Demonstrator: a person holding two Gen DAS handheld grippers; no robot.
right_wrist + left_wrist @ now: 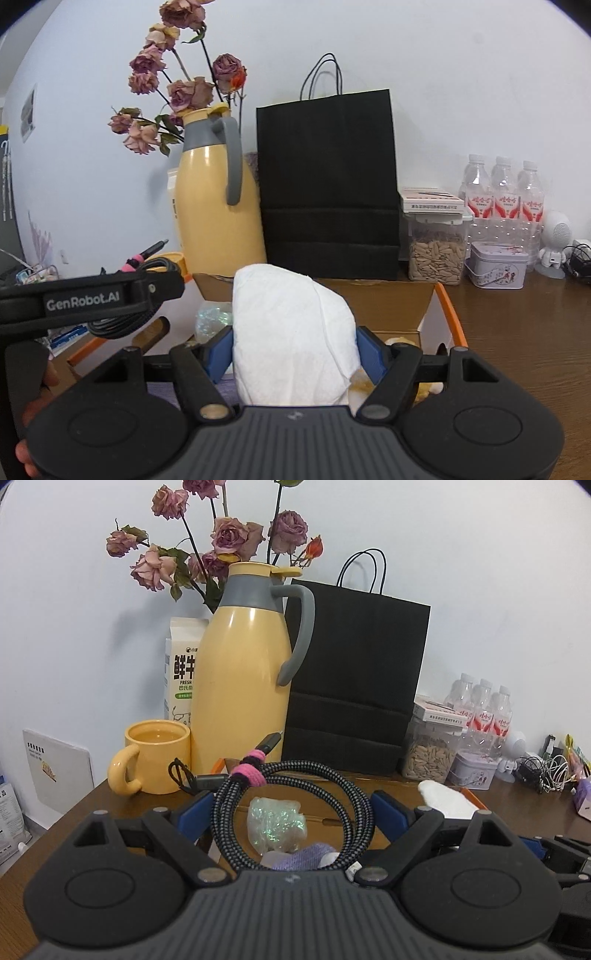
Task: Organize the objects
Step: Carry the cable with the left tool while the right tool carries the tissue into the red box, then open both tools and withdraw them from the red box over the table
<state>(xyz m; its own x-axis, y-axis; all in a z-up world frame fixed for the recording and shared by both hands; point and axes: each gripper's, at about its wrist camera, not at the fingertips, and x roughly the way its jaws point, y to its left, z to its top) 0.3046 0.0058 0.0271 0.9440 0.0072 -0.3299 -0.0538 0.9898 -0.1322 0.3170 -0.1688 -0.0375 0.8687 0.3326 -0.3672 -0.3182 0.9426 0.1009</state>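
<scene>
Care matters most at the let-go: each load should, I judge, be brought right over the open box (424, 306) and lowered inside before the pads part, since a coil can spring loose and soft cloth can drape over a rim.

Left tool (291, 808) has its blue pads set wide against the two sides of a coiled cable (295, 775) bound with pink ties; the loop stands upright between them and seems held, though whether the pads truly press I judge rather than see. Through the loop show a glittery packet (277, 821) and something lilac below.

Right tool (295, 350) pinches a folded white cloth (291, 332), its pads pressed into both flanks, the cloth rising well above them.

From the right view the box with orange edges lies directly under and beyond the cloth, on the brown tabletop (517, 332). Behind stand a yellow jug (214, 221) and a black bag (328, 184). The cable tool hovers to the left of the cloth, over the box's left side.
</scene>
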